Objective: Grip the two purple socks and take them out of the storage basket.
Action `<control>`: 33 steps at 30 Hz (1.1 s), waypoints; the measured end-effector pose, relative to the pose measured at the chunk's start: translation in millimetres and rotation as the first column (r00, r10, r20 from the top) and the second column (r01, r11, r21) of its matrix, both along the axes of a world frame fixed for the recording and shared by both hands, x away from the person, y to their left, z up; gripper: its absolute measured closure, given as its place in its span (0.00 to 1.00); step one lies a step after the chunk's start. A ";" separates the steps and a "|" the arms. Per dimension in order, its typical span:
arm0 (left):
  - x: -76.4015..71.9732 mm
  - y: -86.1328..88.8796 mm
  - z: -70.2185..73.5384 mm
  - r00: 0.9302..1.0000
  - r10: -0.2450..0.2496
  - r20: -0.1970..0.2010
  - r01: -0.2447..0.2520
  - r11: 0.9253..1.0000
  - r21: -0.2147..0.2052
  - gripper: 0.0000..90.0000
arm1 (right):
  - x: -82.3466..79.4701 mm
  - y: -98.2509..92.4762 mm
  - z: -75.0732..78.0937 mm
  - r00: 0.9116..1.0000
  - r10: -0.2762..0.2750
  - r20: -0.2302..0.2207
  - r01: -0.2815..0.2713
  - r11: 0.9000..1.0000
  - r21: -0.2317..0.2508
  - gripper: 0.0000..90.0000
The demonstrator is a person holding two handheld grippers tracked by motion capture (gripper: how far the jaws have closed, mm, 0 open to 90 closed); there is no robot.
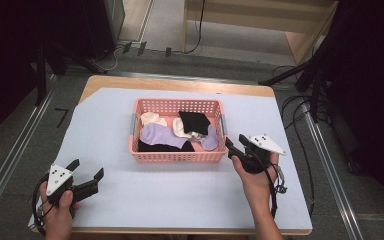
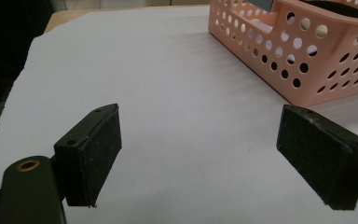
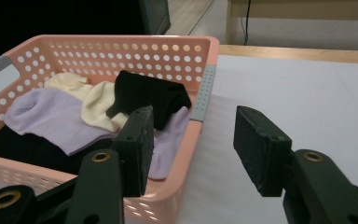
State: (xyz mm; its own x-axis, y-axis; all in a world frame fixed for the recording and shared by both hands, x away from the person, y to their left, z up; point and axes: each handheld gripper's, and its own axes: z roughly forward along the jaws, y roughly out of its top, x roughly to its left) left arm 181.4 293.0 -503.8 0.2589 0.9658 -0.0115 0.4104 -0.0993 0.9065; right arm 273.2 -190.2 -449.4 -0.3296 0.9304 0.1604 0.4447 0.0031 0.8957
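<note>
A pink perforated basket sits mid-table and holds several socks: a purple one, a black one and cream ones. My right gripper hovers open by the basket's front right corner with nothing between its jaws. In the right gripper view, my right gripper has one jaw in front of the basket rim and the other over the cloth. The black sock lies on the cream sock and the purple sock. My left gripper is open and empty near the table's front left; in its own view, the left gripper has the basket ahead to its right.
A pale lavender cloth covers the wooden table. Bare cloth lies in front of and left of the basket. Cables and dark stands sit on the floor beyond the table's right side. Metal rails run along both sides.
</note>
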 end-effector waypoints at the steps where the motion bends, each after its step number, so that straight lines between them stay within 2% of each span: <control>1: 0.0 0.0 0.0 1.000 0.000 -0.001 0.000 1.000 0.000 0.17 | 1.9 3.3 0.6 1.000 0.006 -0.006 -0.006 1.000 -0.003 0.56; 9: 0.3 -0.2 -0.3 1.000 -0.004 0.002 0.004 1.000 -0.001 0.17 | 14.5 22.9 2.5 0.997 0.050 -0.061 -0.051 0.999 -0.005 0.60; 19: 0.2 -0.2 -0.3 1.000 -0.005 0.003 0.005 1.000 0.000 0.17 | 30.7 54.1 2.0 0.982 0.118 -0.144 -0.124 0.992 -0.036 0.65; 20: 0.3 -0.3 -0.3 1.000 -0.006 0.002 0.006 1.000 0.000 0.17 | 35.8 60.2 0.3 0.978 0.129 -0.162 -0.138 0.989 -0.046 0.67; 25: 0.4 -0.3 -0.3 1.000 -0.007 0.001 0.007 1.000 -0.002 0.17 | 46.0 72.1 -3.0 0.963 0.152 -0.223 -0.163 0.986 -0.031 0.73; 30: 0.4 -0.3 -0.3 1.000 -0.008 0.000 0.008 1.000 0.001 0.17 | 55.3 86.7 -7.1 0.942 0.168 -0.291 -0.182 0.983 -0.022 0.79; 31: 0.4 -0.3 -0.3 1.000 -0.008 0.000 0.008 1.000 0.001 0.17 | 56.7 89.2 -7.4 0.943 0.168 -0.288 -0.183 0.983 -0.026 0.80; 33: 0.4 -0.5 -0.3 1.000 -0.007 -0.001 0.007 1.000 0.002 0.17 | 60.2 94.0 -8.0 0.937 0.157 -0.311 -0.175 0.984 -0.030 0.82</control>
